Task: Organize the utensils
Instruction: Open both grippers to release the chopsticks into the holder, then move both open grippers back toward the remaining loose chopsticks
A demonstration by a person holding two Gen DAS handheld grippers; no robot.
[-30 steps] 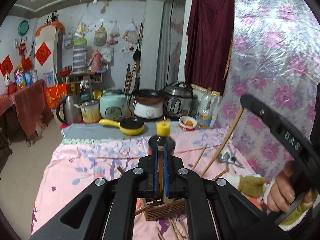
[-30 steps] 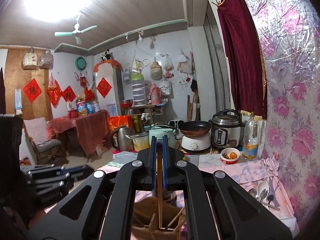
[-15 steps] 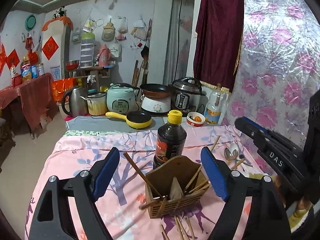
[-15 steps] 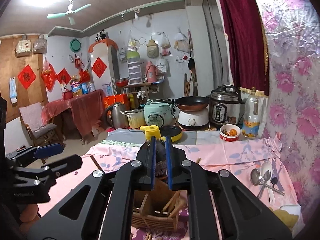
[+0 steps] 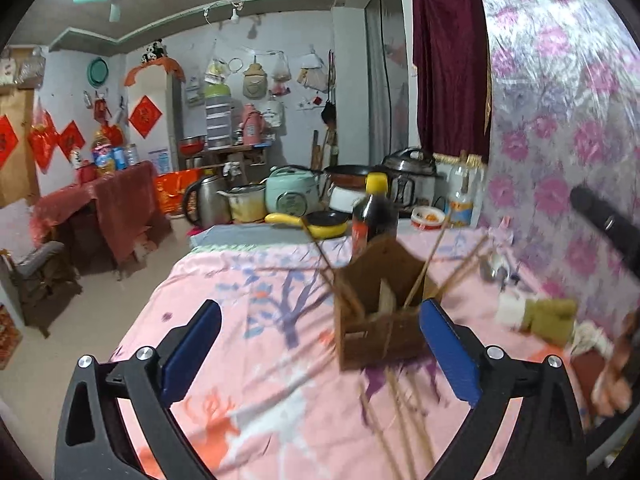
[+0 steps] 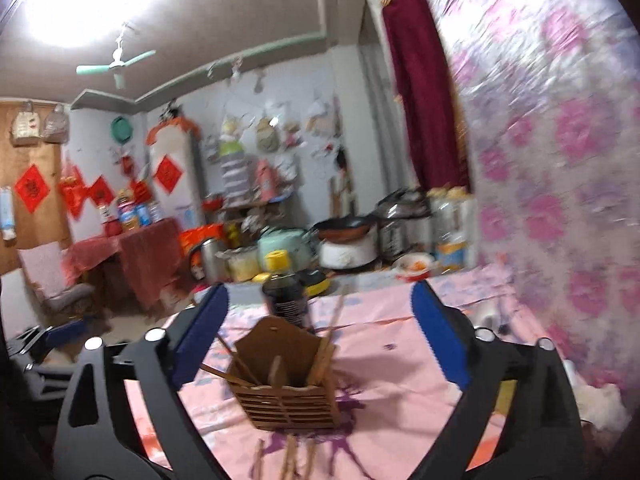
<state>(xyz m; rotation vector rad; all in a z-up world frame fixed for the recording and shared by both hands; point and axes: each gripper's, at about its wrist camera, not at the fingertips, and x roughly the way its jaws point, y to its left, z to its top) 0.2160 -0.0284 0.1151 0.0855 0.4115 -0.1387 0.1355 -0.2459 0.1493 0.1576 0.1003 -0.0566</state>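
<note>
Both views blurred by motion. Left gripper (image 5: 320,354) opening, blue pads (image 5: 192,352) spread wide, nothing pressed between them; wooden utensil holder (image 5: 380,320) standing just ahead on the pink floral tablecloth (image 5: 256,304), close to the right-hand pad. Right gripper (image 6: 320,334) opening too, jaws wide apart and empty, the same holder (image 6: 288,384) framed low between its fingers but untouched. Several chopsticks (image 5: 424,264) leaning out of the holder at loose angles, more chopsticks (image 5: 396,412) lying flat on the cloth in front of it. Dark sauce bottle (image 5: 374,216) with a yellow cap upright right behind the holder. Probably spoons (image 5: 500,268) lying near the floral wall, too smeared for certainty. Yellow pan (image 5: 316,224), rice cooker (image 5: 290,196) and kettle (image 5: 204,200) lined along the table's far end.
</note>
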